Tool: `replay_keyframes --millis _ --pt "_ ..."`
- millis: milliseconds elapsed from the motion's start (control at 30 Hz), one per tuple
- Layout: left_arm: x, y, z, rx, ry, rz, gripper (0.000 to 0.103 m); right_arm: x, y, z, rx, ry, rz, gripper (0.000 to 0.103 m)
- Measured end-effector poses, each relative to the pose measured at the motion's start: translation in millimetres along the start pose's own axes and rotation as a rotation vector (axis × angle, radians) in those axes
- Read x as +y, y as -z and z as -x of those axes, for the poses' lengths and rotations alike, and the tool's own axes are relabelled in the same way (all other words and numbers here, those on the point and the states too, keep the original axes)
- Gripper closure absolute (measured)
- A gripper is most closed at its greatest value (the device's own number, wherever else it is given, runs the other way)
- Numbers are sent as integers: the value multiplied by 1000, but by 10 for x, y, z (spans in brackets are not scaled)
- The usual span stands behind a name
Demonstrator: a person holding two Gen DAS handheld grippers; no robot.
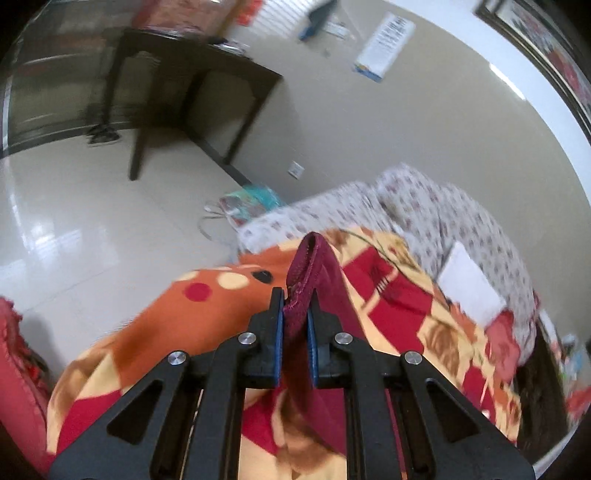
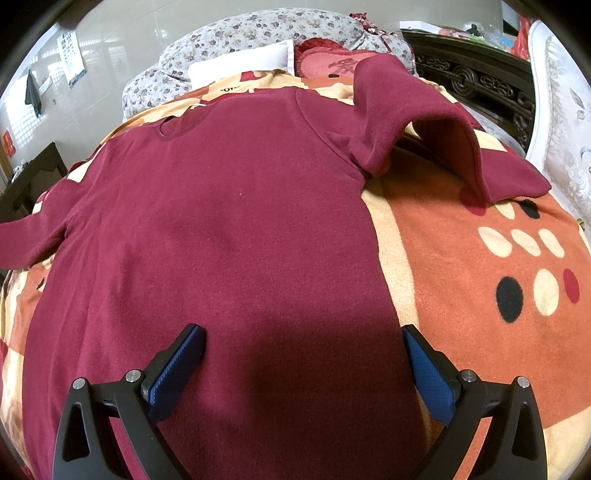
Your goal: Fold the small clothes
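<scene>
A maroon long-sleeved shirt (image 2: pixel 236 229) lies spread on a patterned orange and red blanket (image 2: pixel 480 295) on a bed. Its right sleeve (image 2: pixel 424 122) is bunched and folded over near the shoulder. My right gripper (image 2: pixel 303 354) is open, just above the shirt's lower part, with blue pads (image 2: pixel 177 365) wide apart. My left gripper (image 1: pixel 295 314) is shut on a hemmed edge of the maroon shirt (image 1: pixel 314 273) and holds it lifted above the blanket (image 1: pixel 207 314).
A floral quilt (image 2: pixel 240 33), a white pillow (image 2: pixel 240 62) and a red cushion (image 2: pixel 325 62) lie at the bed's head. A carved dark headboard (image 2: pixel 476 81) stands at right. The left wrist view shows a dark table (image 1: pixel 192 81) on a tiled floor (image 1: pixel 74 221) beside the bed.
</scene>
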State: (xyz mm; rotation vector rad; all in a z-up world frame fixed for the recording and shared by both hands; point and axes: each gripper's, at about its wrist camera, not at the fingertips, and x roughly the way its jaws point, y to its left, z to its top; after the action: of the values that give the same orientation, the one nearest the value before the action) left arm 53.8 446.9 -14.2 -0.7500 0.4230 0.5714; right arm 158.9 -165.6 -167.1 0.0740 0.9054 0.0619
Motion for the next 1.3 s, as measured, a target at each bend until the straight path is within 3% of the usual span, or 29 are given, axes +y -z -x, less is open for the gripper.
replay_keyframes --millis 133,267,367,500,633,700,767,900,1033,1100,1233,1300 --pt "-24 155 80 2 4 -23 94 -4 5 1 0 -3 -2 0" --pt "-332 397 8 63 97 -119 94 -4 1 6 0 -2 -1 0" --pt "-763 651 -4 101 211 -208 94 1 3 9 0 0 0 0" --pt "-1377 1228 -36 245 436 -261 94 26 -34 9 21 15 4 0" --pt "-1901 1921 37 387 572 -309 94 109 -305 268 -24 -19 1 5" --pt "-2096 2262 83 443 594 -343 94 188 -486 438 -68 -101 -12 5" --pt "-2220 2521 87 487 600 -376 94 326 -657 455 -46 -216 -9 5" --pt "-2393 2961 -116 556 508 -462 94 635 -865 256 4 -344 10 5" --pt "-2367 3089 -194 628 495 -436 83 853 -945 3 48 -439 11 5" --pt "-2353 3112 -122 651 531 -442 76 934 -932 -193 106 -509 -24 5" --pt "-2211 3132 48 684 589 -462 60 1046 -854 -420 147 -550 -28 5" --pt "-2130 3150 108 705 607 -465 58 1114 -824 -530 167 -577 -44 5"
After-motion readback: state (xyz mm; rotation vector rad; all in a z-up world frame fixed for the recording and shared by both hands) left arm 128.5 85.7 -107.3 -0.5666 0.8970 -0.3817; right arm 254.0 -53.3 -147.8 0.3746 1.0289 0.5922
